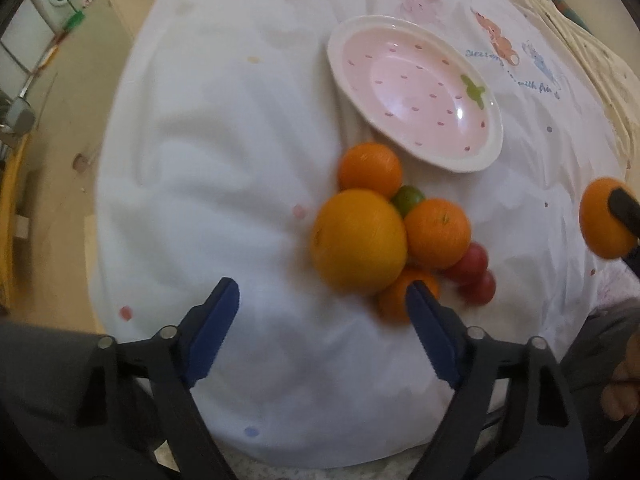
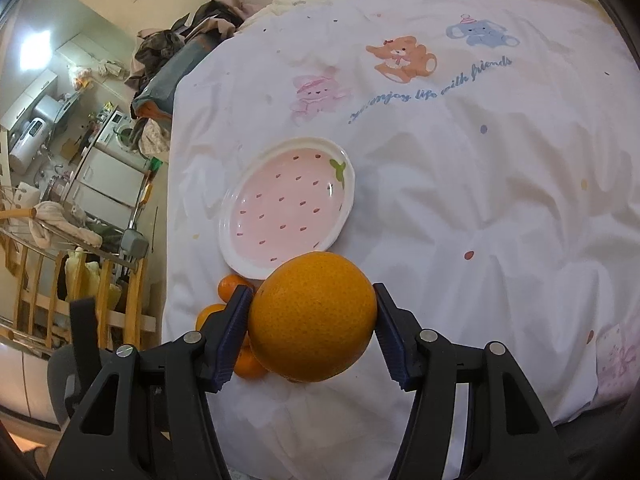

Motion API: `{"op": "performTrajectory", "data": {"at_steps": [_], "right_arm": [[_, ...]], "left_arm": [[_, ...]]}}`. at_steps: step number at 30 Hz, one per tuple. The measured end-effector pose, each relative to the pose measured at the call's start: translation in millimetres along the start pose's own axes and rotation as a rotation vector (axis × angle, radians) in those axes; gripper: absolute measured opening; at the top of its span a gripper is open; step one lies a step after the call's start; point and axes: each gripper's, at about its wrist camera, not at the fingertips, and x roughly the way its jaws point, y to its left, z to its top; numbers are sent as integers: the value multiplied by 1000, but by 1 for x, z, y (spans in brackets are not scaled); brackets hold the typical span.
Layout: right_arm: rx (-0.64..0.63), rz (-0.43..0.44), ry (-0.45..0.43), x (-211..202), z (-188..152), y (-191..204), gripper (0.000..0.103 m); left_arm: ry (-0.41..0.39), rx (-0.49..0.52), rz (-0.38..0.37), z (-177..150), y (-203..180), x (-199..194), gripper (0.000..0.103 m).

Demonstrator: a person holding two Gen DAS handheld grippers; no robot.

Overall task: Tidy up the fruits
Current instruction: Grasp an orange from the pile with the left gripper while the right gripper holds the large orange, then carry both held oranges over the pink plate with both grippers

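Note:
A pink strawberry-pattern plate (image 1: pixel 476 160) lies empty on the white bedsheet; it also shows in the right wrist view (image 2: pixel 240 264). Below it sits a fruit pile: a large orange (image 1: pixel 358 242), small oranges (image 1: pixel 370 168) (image 1: pixel 438 232), a green fruit (image 1: pixel 408 199) and red fruits (image 1: pixel 472 260). My left gripper (image 1: pixel 322 294) is open and empty, just short of the pile. My right gripper (image 2: pixel 312 312) is shut on a large orange (image 2: pixel 314 316), held above the sheet near the plate; this orange also shows at the right edge of the left wrist view (image 1: pixel 600 224).
The bed's left edge drops to the floor (image 1: pixel 68 208). A wooden rack (image 2: pixel 80 288), a washing machine (image 2: pixel 120 132) and piled clothes (image 2: pixel 180 52) stand beyond the bed. The sheet has printed animals (image 2: pixel 404 58).

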Motion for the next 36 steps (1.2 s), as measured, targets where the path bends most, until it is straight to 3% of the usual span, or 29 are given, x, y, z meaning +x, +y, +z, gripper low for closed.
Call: {"op": "performTrajectory", "data": {"at_steps": [5, 10, 11, 22, 30, 36], "right_arm": [[10, -1, -5, 3, -2, -6, 62], [18, -20, -2, 6, -2, -7, 62], [19, -22, -2, 7, -1, -8, 62], [-3, -38, 4, 11, -3, -4, 62], [0, -25, -14, 6, -5, 0, 62], [9, 17, -48, -2, 2, -1, 62]], "left_arm": [[34, 15, -17, 21, -9, 15, 61], [39, 19, -64, 25, -10, 25, 59], [39, 17, -85, 25, -10, 27, 52], [-17, 45, -15, 19, -11, 11, 45], [-179, 72, 93, 14, -4, -44, 45], [-291, 101, 113, 32, -7, -77, 45]]}}
